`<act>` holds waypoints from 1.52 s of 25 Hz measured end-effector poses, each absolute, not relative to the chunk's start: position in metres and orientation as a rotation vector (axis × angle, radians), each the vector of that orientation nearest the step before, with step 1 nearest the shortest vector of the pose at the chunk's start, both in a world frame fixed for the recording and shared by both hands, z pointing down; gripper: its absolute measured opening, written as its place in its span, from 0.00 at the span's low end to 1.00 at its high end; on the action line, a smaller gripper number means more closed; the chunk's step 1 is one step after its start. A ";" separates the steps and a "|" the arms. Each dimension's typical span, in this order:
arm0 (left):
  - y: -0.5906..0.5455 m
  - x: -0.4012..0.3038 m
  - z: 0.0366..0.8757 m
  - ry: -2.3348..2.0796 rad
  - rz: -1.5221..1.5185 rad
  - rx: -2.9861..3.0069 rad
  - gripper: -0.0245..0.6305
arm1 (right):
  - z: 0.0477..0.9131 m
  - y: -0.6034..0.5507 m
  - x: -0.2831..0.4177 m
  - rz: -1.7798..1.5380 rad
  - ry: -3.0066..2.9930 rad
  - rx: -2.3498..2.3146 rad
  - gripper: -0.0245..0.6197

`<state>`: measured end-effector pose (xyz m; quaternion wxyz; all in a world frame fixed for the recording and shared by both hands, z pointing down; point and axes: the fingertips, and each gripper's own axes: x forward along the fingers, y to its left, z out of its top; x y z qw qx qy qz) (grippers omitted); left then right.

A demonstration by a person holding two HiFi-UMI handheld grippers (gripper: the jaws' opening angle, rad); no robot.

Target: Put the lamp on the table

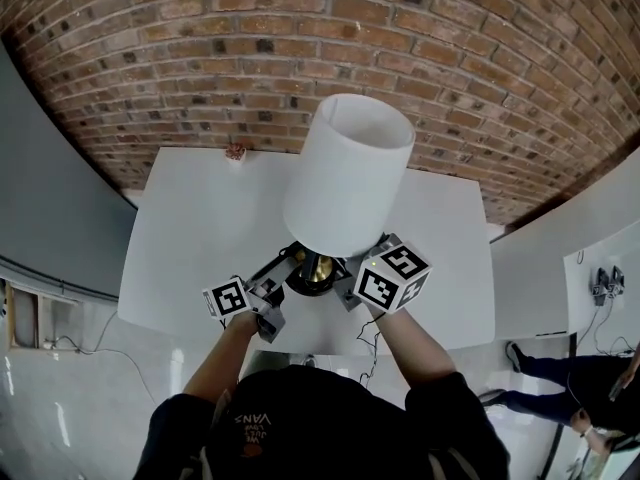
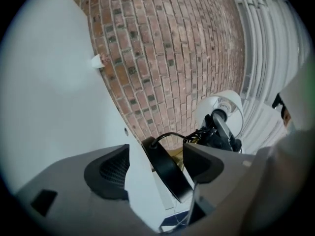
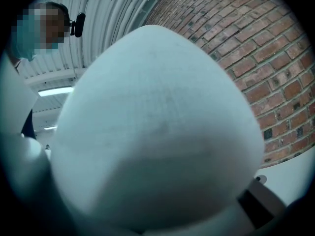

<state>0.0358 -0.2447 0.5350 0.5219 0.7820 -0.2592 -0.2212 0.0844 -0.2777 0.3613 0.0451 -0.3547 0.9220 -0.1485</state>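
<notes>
The lamp has a white shade [image 1: 348,173], a brass stem and a round black base [image 1: 312,271]. It leans over the front part of the white table [image 1: 190,238]. My left gripper [image 1: 272,313] is at the left of the base. In the left gripper view the base [image 2: 165,168] stands edge-on between the jaws of the left gripper [image 2: 157,154]. It lies against one jaw, and a strip of table shows beside the other pad. My right gripper [image 1: 352,293] reaches under the shade from the right. The shade [image 3: 157,132] fills the right gripper view and hides those jaws.
A brick wall [image 1: 300,58] runs behind the table. A small pale object [image 1: 235,152] sits at the table's far edge by the wall. The lamp's black cable [image 1: 370,343] hangs off the front edge. A person's legs [image 1: 555,373] show on the floor at the right.
</notes>
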 end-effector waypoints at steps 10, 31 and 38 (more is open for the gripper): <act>-0.311 -0.014 0.552 -0.934 -0.239 2.181 0.27 | 0.407 -0.366 0.076 -0.468 2.747 -1.264 0.13; -0.371 -0.048 0.577 -1.023 0.095 2.481 0.05 | 0.471 -0.504 0.062 -0.222 2.606 -1.573 0.13; -0.376 -0.052 0.591 -1.019 0.194 2.513 0.05 | 0.487 -0.527 0.064 -0.136 2.594 -1.634 0.13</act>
